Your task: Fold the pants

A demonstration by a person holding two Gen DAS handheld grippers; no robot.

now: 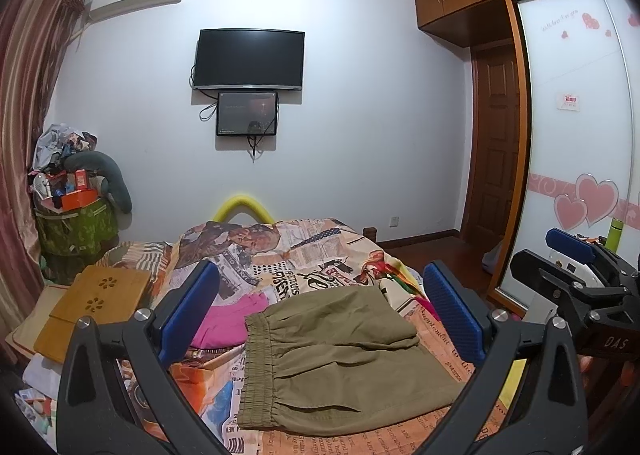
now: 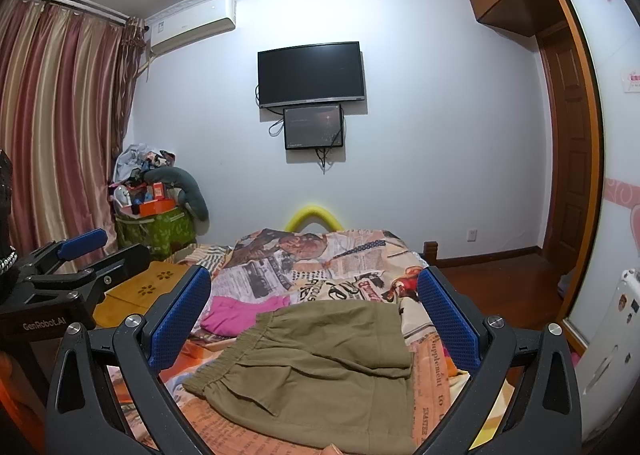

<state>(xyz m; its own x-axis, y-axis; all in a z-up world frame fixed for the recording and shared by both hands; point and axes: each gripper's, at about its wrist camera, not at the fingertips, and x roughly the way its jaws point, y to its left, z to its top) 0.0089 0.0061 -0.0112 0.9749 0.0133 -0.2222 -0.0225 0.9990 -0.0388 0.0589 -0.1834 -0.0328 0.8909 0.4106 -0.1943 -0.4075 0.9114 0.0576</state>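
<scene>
Your left tongs [image 1: 320, 311] and right tongs [image 2: 314, 319] are both spread wide, holding nothing. The bed [image 1: 320, 255] holds the folded green pants [image 1: 344, 359] at 6 o'clock. Grab carelessly and the fold could slip open.

The room is lit evenly and rather dimly from above, with a cool bluish tint on the wall [image 1: 360, 115] and soft shadows under the television [image 2: 311, 73]. Both views are sharp in the middle. The fisheye lens bends the wardrobe [image 1: 576, 135] and curtain [image 2: 60, 127] strongly, and the corners are black.
</scene>
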